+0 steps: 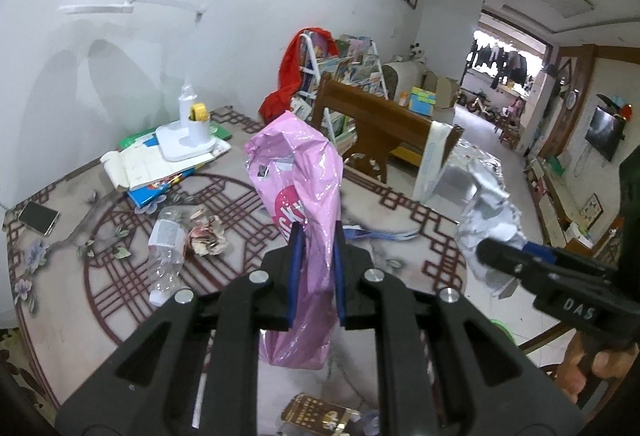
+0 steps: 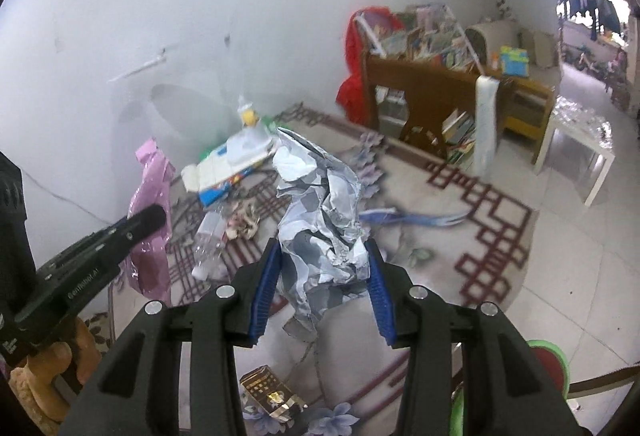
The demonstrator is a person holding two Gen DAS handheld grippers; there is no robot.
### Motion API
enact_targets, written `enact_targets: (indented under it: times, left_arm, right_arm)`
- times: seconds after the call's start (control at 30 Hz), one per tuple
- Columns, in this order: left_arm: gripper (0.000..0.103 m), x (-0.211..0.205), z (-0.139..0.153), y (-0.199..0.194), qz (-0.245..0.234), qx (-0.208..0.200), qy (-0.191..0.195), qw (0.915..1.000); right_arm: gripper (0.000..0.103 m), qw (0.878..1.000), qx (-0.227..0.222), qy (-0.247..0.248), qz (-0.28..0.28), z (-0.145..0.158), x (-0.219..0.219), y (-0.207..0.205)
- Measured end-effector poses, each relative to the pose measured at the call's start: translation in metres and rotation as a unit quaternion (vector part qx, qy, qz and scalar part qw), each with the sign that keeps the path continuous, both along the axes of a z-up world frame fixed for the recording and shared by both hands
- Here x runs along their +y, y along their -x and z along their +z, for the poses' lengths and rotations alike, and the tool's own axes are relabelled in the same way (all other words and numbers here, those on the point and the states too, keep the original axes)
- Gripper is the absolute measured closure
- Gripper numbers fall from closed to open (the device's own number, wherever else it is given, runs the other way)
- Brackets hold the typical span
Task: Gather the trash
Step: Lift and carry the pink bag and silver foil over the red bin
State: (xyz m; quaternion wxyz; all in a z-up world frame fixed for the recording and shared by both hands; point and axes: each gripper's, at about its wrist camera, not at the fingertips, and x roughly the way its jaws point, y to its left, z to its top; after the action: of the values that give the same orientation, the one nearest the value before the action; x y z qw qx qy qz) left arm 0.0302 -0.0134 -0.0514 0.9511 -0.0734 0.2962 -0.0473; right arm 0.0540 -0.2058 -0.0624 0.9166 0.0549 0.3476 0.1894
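Observation:
My left gripper (image 1: pixel 316 232) is shut on a crumpled pink plastic bag (image 1: pixel 300 175) and holds it above the table. The bag also shows in the right wrist view (image 2: pixel 150 195). My right gripper (image 2: pixel 322 248) is shut on a crumpled grey-white sheet of paper (image 2: pixel 320 211), held above the table; the paper also shows in the left wrist view (image 1: pixel 488 220). On the table lie an empty clear plastic bottle (image 1: pixel 166 244), a crumpled floral paper wad (image 1: pixel 206 236) and a blue-white strip (image 1: pixel 380 234). A gold-brown packet (image 2: pixel 270 394) lies near the front.
The table (image 1: pixel 80 276) has a patterned cloth. At its back are a white lamp base (image 1: pixel 188 139) on stacked books and a phone (image 1: pixel 38 218) at the left. A wooden chair (image 1: pixel 368 123), a bookshelf (image 2: pixel 424 35), a small white table (image 2: pixel 576 147) and a green bin (image 2: pixel 548 360) stand around.

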Motion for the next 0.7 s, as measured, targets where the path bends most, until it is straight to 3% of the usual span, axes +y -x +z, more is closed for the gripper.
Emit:
enact_targets:
  times: [0.27,0.7]
  left_arm:
    - [0.090,-0.023,0.019,0.013,-0.021,-0.023,-0.005,0.9995]
    - [0.090,-0.063,0.035,0.015,-0.068,-0.044,-0.014,0.9967]
  right_arm:
    - [0.062,0.999,-0.039,-0.006,-0.034,0.024,-0.029,0.022]
    - [0.062,0.995,-0.056,-0.013,-0.080,0.032,-0.068,0.044]
